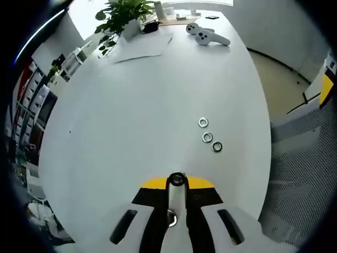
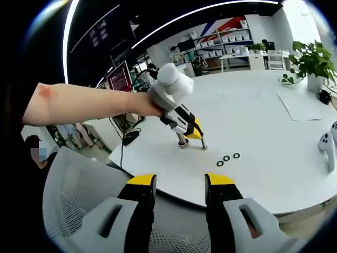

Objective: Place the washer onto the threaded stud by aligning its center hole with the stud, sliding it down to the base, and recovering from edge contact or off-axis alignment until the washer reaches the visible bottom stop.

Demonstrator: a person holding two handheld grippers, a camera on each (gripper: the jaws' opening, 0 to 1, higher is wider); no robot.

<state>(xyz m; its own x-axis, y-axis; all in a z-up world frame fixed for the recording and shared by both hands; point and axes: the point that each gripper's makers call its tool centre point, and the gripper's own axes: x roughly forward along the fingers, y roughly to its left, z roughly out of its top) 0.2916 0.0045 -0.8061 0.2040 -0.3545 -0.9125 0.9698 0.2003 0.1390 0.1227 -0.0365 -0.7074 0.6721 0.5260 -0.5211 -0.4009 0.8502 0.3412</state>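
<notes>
My left gripper [image 1: 177, 185] is shut on the threaded stud [image 1: 177, 179], whose round metal end shows between the yellow jaw tips. Three steel washers [image 1: 207, 137] lie in a short row on the white table [image 1: 131, 132], up and to the right of the jaws. In the right gripper view, a person's hand holds the left gripper [image 2: 192, 134] pointing down at the table, with the stud [image 2: 182, 142] touching the top. The washers [image 2: 226, 158] lie just right of it. My right gripper [image 2: 179, 182] hangs open over the table's near edge, holding nothing.
A potted plant [image 1: 124, 13], a sheet of paper [image 1: 139, 45] and two white controllers [image 1: 206, 34] sit at the far end of the table. A grey mesh chair [image 2: 79, 211] stands below the right gripper. A black cable [image 2: 124, 145] hangs off the table edge.
</notes>
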